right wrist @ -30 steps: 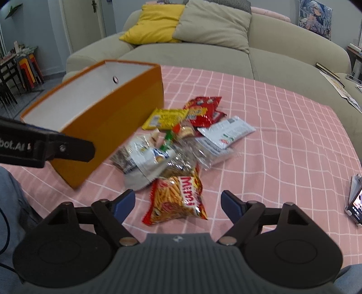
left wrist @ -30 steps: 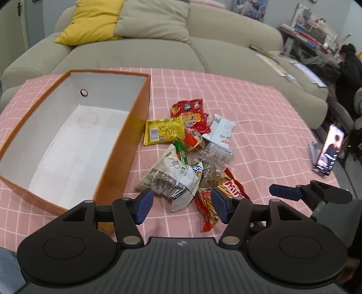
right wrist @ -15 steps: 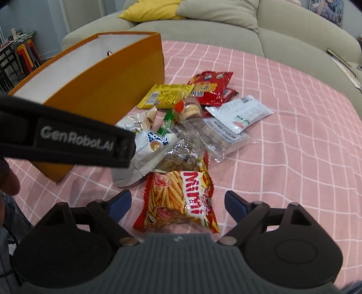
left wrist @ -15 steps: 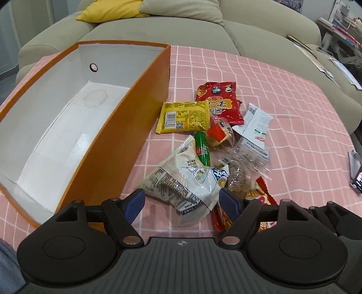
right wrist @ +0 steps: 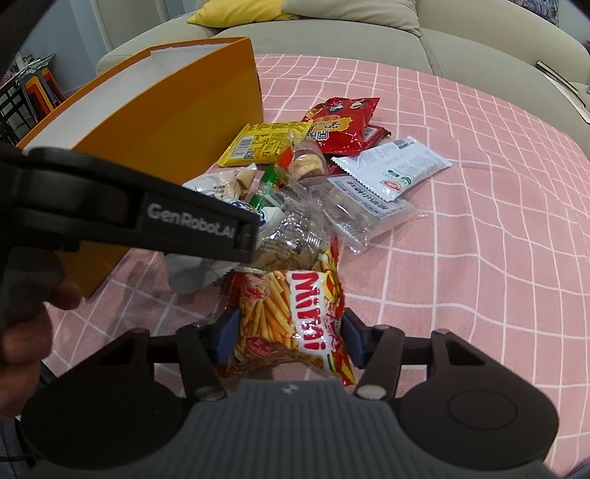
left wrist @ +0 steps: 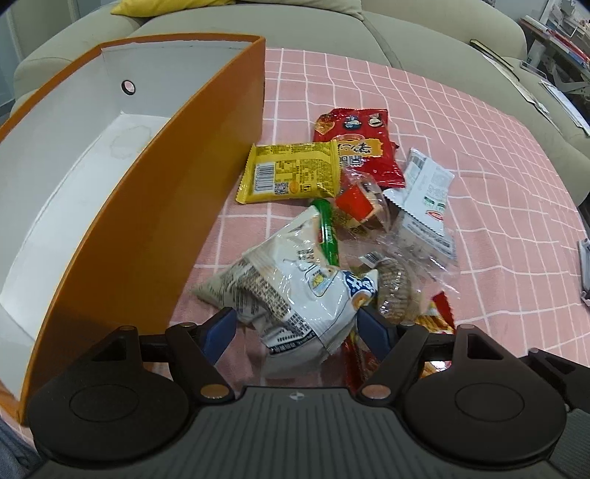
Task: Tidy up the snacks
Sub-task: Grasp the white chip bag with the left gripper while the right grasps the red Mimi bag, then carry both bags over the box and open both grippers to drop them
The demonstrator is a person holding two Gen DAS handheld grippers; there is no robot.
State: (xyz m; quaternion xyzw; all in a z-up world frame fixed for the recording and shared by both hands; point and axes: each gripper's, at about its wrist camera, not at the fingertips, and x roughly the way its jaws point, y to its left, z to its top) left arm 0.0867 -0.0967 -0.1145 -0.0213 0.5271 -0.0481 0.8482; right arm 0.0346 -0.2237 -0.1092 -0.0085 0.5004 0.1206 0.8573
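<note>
The Mimi fries bag [right wrist: 291, 324] lies lengthwise, away from the camera; the right gripper [right wrist: 289, 341] is closing on its sides (pads touching); the left gripper [left wrist: 295, 331] gapes around a white packet [left wrist: 295, 294].

Right gripper [right wrist: 289, 337] closing jaws on fries bag [right wrist: 291, 320]; blue pads touching bag's two sides. Left gripper [right wrist: 125, 213] crossing view at left, hand [right wrist: 25, 331] gripping its handle; jaws hidden. Snack pile lying on pink checked tablecloth [right wrist: 461, 221]: yellow packet [right wrist: 263, 143], red packet [right wrist: 339, 125], white packet [right wrist: 394, 165], clear wrapper [right wrist: 361, 210], green stick [right wrist: 265, 184]. Orange box [right wrist: 173, 121] standing just beside pile, at left. Sofa [right wrist: 368, 33] behind table, yellow cushion [right wrist: 236, 11] lying on it.
</note>
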